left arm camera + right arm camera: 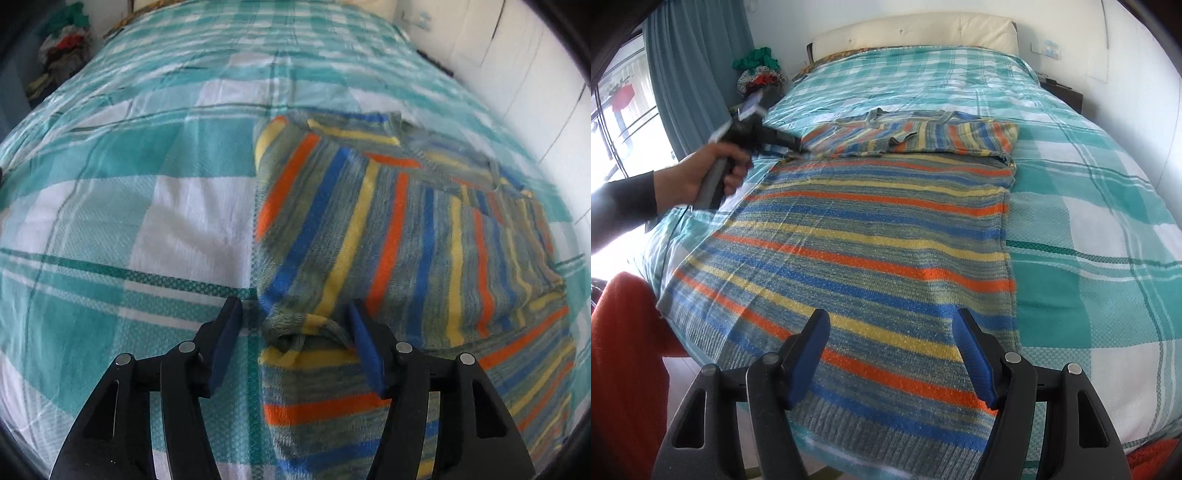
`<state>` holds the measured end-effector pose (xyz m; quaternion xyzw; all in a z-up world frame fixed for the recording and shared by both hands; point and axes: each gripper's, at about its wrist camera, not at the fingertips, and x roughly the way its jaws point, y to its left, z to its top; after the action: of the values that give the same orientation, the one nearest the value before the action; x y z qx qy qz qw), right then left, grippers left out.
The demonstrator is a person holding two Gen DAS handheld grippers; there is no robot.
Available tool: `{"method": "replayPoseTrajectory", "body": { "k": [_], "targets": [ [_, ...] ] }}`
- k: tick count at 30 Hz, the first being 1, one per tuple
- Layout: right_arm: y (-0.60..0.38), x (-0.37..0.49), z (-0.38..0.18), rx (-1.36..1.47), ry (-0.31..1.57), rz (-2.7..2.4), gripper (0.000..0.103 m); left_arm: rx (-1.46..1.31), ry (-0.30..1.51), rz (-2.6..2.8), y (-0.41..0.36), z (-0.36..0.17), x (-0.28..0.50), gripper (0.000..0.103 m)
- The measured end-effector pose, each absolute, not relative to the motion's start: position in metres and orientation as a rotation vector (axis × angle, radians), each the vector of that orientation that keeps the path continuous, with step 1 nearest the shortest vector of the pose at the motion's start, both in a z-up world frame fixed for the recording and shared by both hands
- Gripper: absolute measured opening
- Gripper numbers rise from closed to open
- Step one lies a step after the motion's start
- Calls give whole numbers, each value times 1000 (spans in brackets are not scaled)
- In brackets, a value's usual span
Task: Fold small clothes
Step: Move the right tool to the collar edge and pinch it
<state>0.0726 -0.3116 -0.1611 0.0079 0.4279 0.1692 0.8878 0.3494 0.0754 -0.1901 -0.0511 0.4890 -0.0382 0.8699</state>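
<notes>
A striped knit sweater (871,229) in blue, orange, yellow and grey lies flat on the bed, its sleeves folded across the top part (923,134). In the left wrist view the folded sleeve (369,229) lies in front, its cuff (295,332) between the open fingers of my left gripper (295,332). The left gripper also shows in the right wrist view (798,146), held by a hand at the sweater's far left edge. My right gripper (890,350) is open and empty over the sweater's hem (886,424).
The bed has a teal and white checked cover (1089,221). A pile of clothes (759,74) sits by the bed's far left corner near a blue curtain (690,66). A red cloth (624,350) is at the near left. A white wall (517,55) runs along the right.
</notes>
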Motion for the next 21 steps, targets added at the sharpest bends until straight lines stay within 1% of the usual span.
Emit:
{"method": "replayPoseTrajectory", "body": {
  "k": [1,5,10,16,18,21],
  "targets": [
    [-313,71,-159,18,882,346,69,-120,1029,-46,81,-186,343,75],
    [-318,70,-154,24,851,318,69,-182,962,-45,106,-158,297,76],
    [-328,73,-149,77,830,280,69,-201,891,12,137,-149,205,86],
    [-335,73,-145,118,813,228,69,-252,865,136,166,-168,126,86],
    [-336,72,-146,122,815,212,69,-256,843,174,171,-172,118,86],
    [-338,73,-148,131,823,193,69,-272,859,200,180,-177,118,86]
  ]
}}
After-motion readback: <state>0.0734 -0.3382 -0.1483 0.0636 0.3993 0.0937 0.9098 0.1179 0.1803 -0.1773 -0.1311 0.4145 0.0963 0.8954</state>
